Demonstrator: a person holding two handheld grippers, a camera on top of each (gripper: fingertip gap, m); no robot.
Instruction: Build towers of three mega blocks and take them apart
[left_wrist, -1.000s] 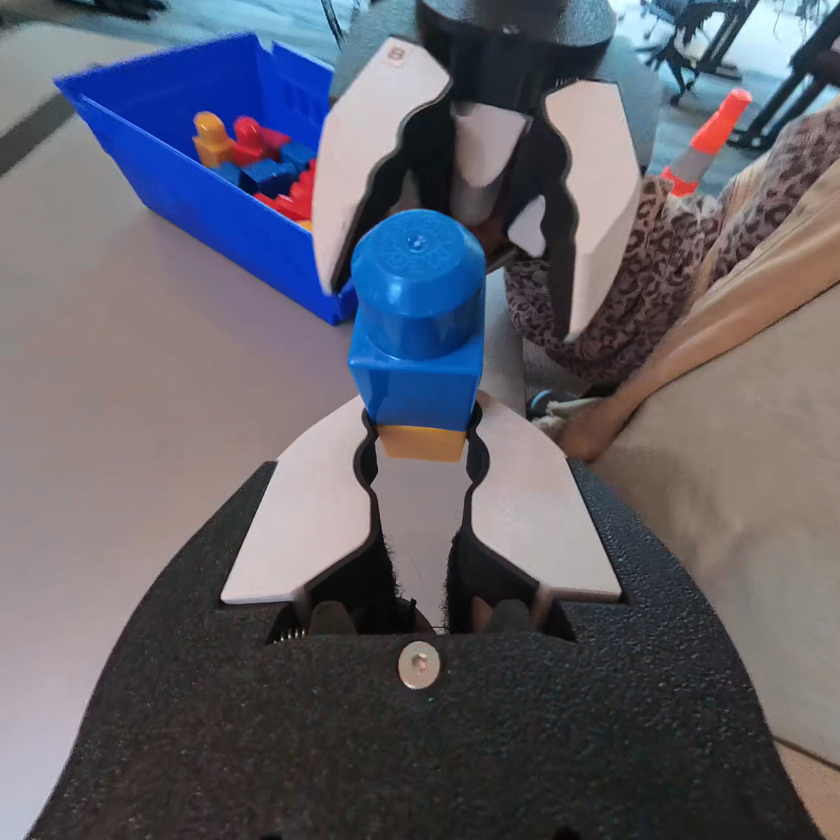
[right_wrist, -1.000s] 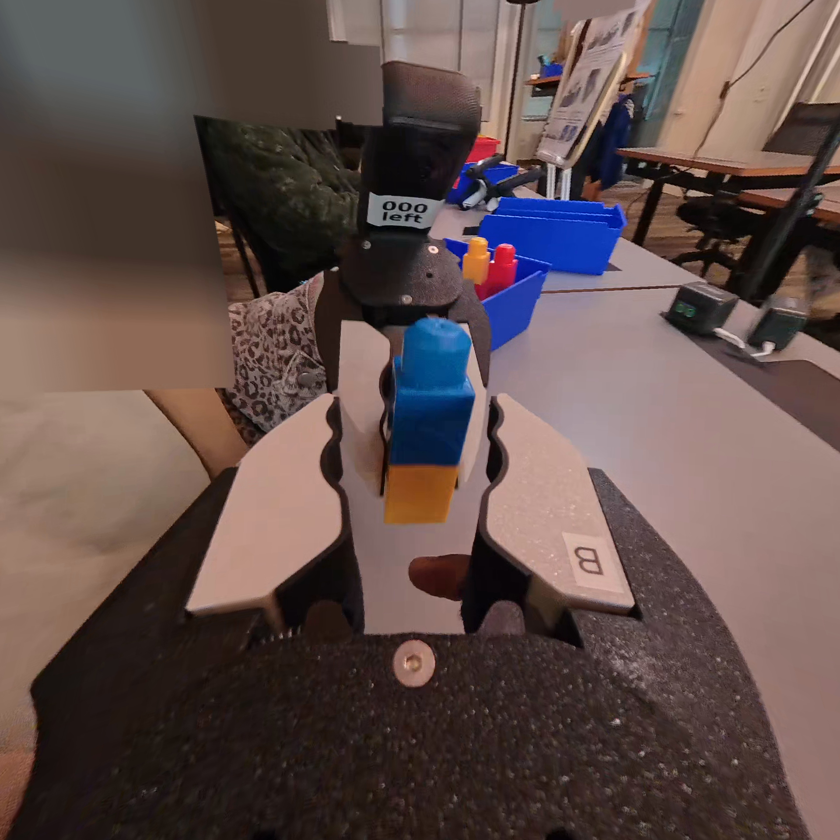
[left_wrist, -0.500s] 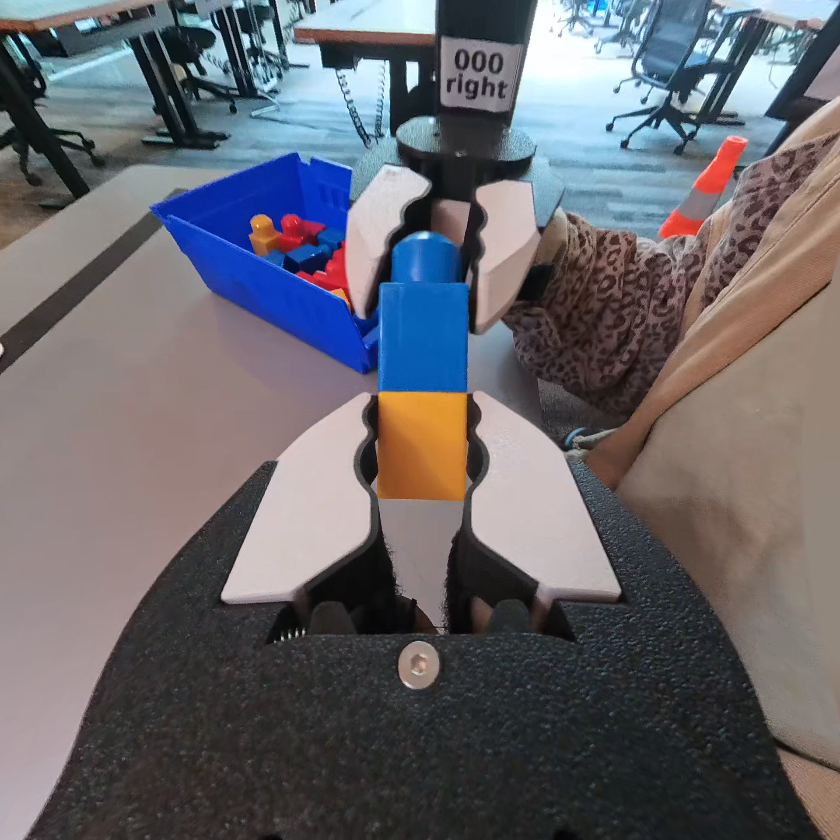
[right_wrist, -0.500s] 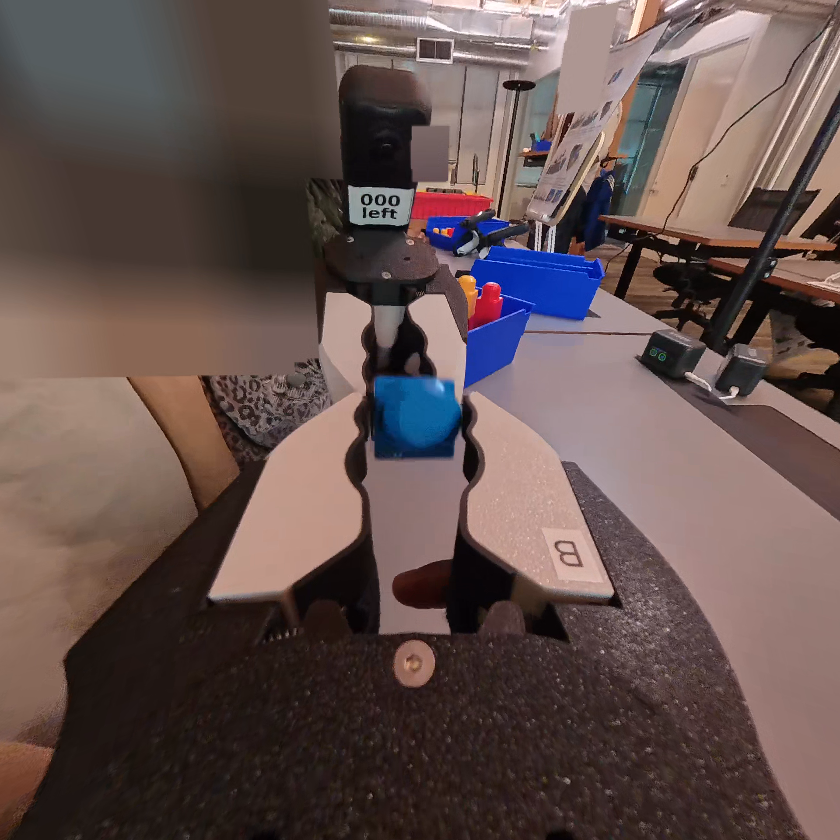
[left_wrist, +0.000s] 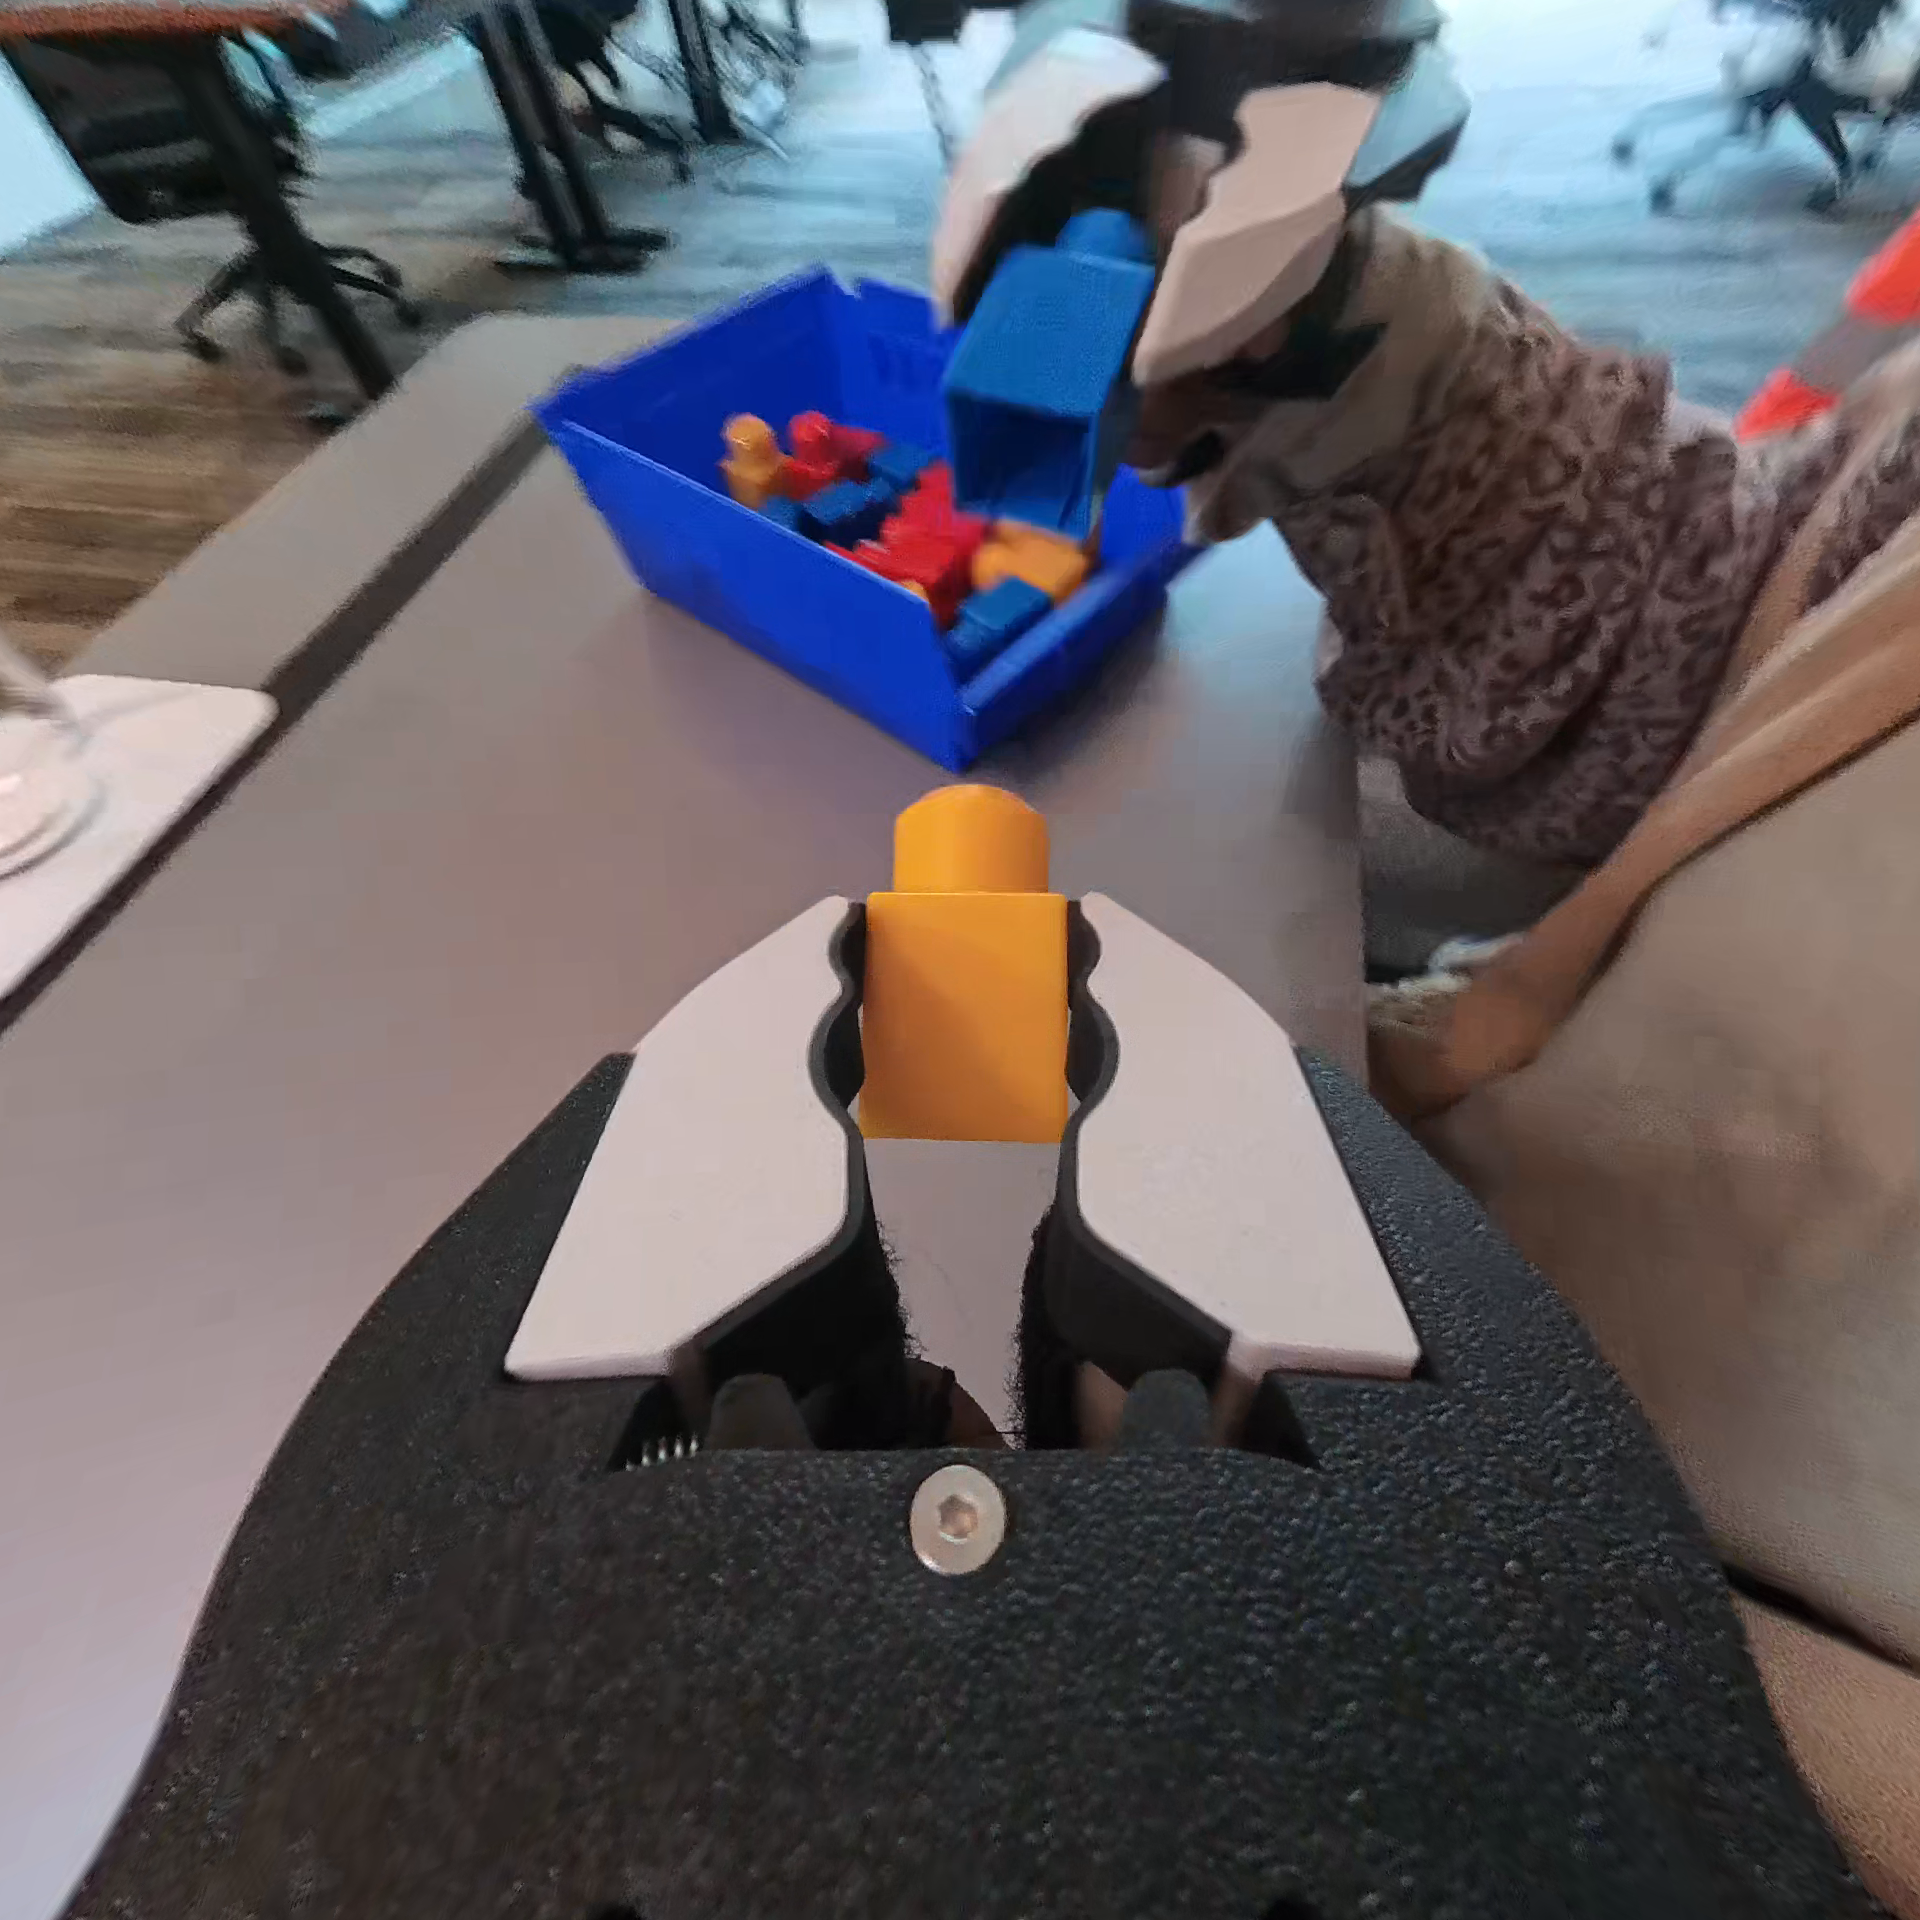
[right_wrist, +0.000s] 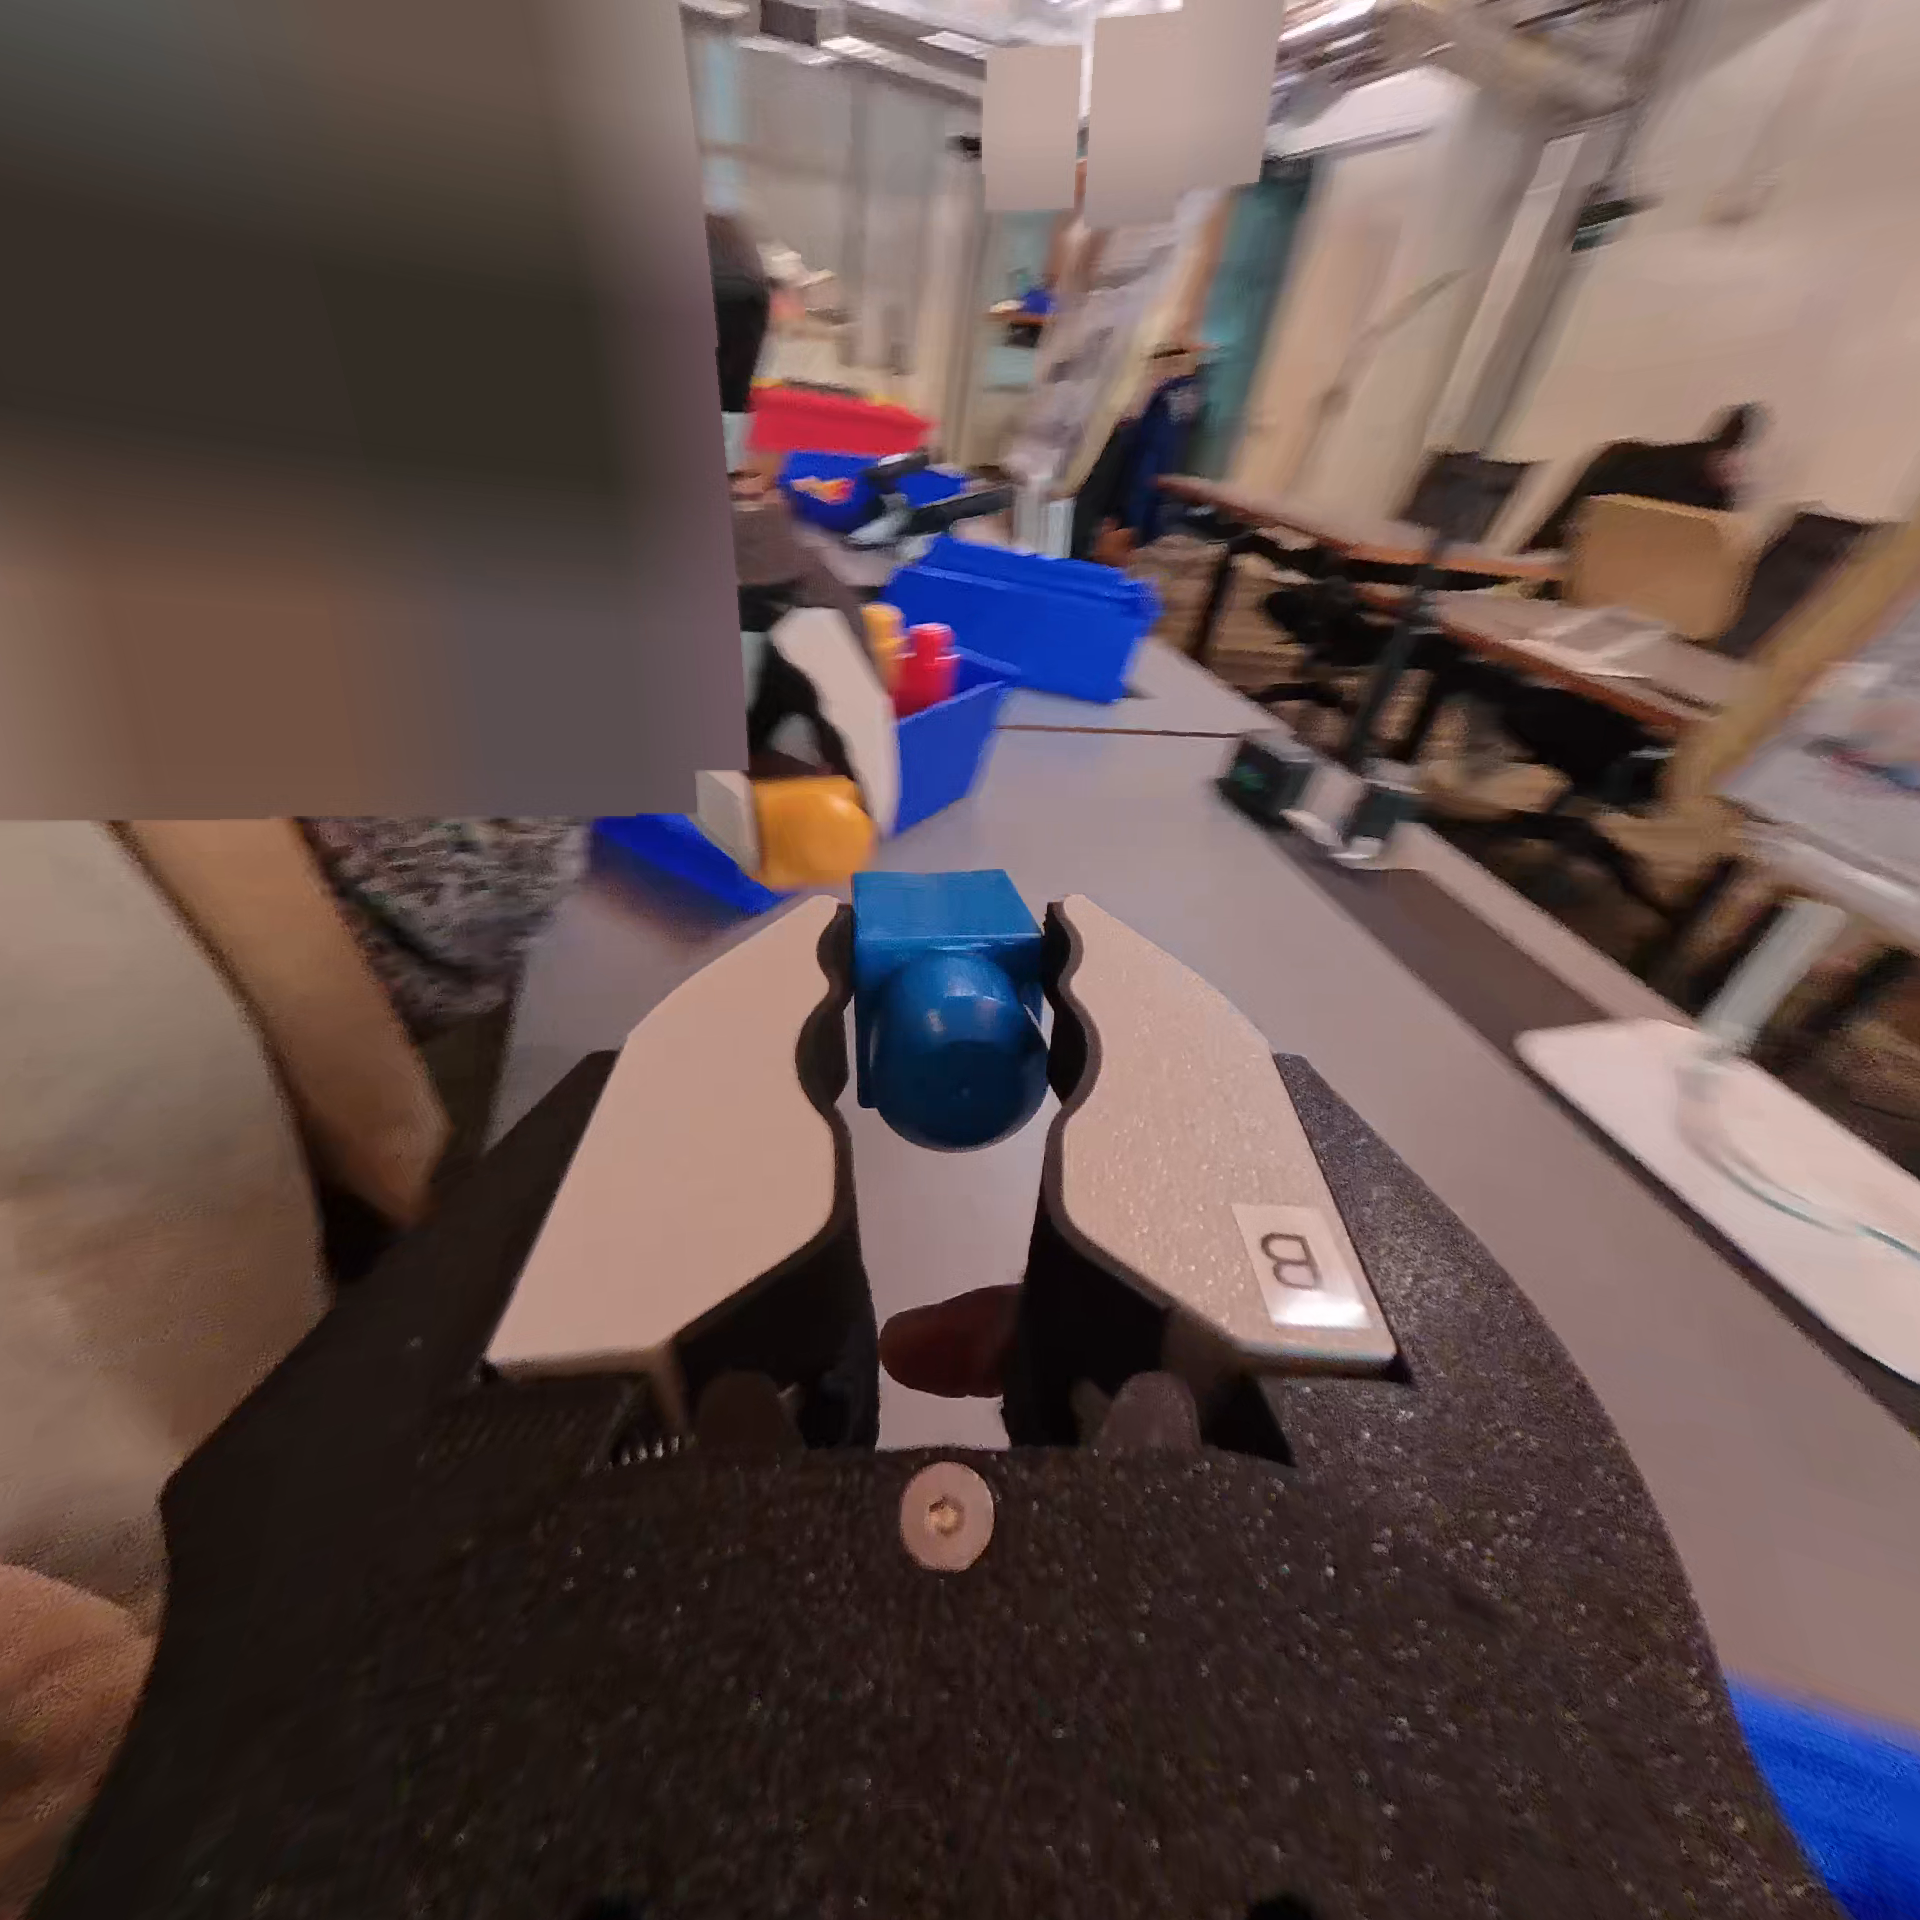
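Right now my left hand-held gripper is clamped on an orange block, both pale fingers pressing its flat sides. Its round stud points forward, away from the camera, over the grey counter. My right hand-held gripper is clamped on a blue block, its fingers tight against the block's sides; the stud faces back toward the camera.

From the left wrist view I see the right hand-held gripper up high and far ahead, tilted, with the blue block's hollow underside toward me, hanging over the near end of a blue bin. The two blocks are well apart, not joined. That bin sits on the counter and holds a loose heap of red, blue and orange blocks; one orange and one red piece stand upright at its far side.

From the right wrist view the left hand-held gripper shows just past my fingertips, partly behind a blurred patch, the orange block's stud poking out between its fingers. More blue bins sit farther along the counter. A sleeve in a leopard print lies beside the bin on the right. A white pad rests at the counter's left edge. The background is motion-blurred.
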